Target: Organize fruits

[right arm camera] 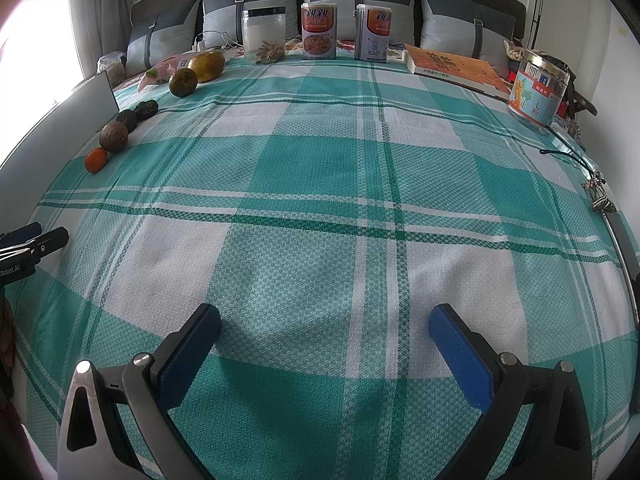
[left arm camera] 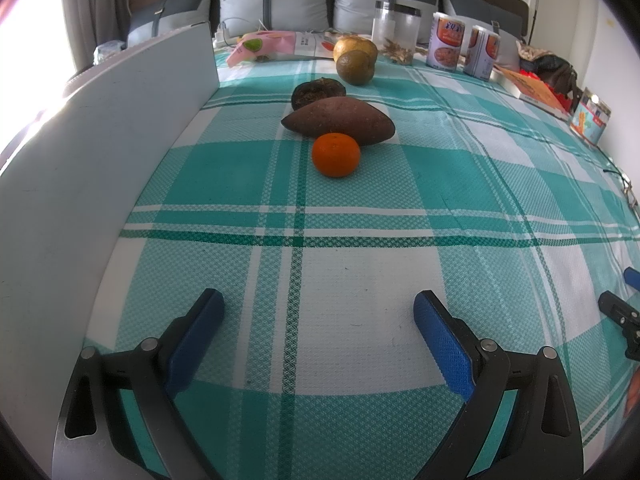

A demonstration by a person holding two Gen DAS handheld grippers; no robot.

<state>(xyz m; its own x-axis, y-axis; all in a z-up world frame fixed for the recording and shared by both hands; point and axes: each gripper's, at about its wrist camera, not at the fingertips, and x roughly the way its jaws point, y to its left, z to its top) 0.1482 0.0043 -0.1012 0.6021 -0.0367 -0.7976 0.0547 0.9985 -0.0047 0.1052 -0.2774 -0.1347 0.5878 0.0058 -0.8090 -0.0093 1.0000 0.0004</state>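
1. Left wrist view: my left gripper (left arm camera: pixel 318 336) hangs low over the checked cloth (left arm camera: pixel 360 248) with its blue pads spread wide and nothing between them.
2. Straight ahead the fruits lie in a rough line running away from me: a small orange (left arm camera: pixel 336 155) nearest, touching or just in front of a long brown sweet potato (left arm camera: pixel 338 121), then a dark wrinkled fruit (left arm camera: pixel 318 93), then a green fruit (left arm camera: pixel 355 67) with a yellow one (left arm camera: pixel 355 49) right behind it.
3. A white board (left arm camera: pixel 120 128) stands upright along the left of the line.
4. In the right wrist view, my right gripper (right arm camera: pixel 324 336) is also spread open and empty, aimed at bare cloth; the fruits sit well off to its left, near the board's end.
5. I judge the sorting as barely begun or between picks: no fruit is held, and I see no bowl or tray to aim for.
6. The next move likely falls to the left gripper: advance to the orange, straddle it, and close gently, since it is round and could roll against the sweet potato.
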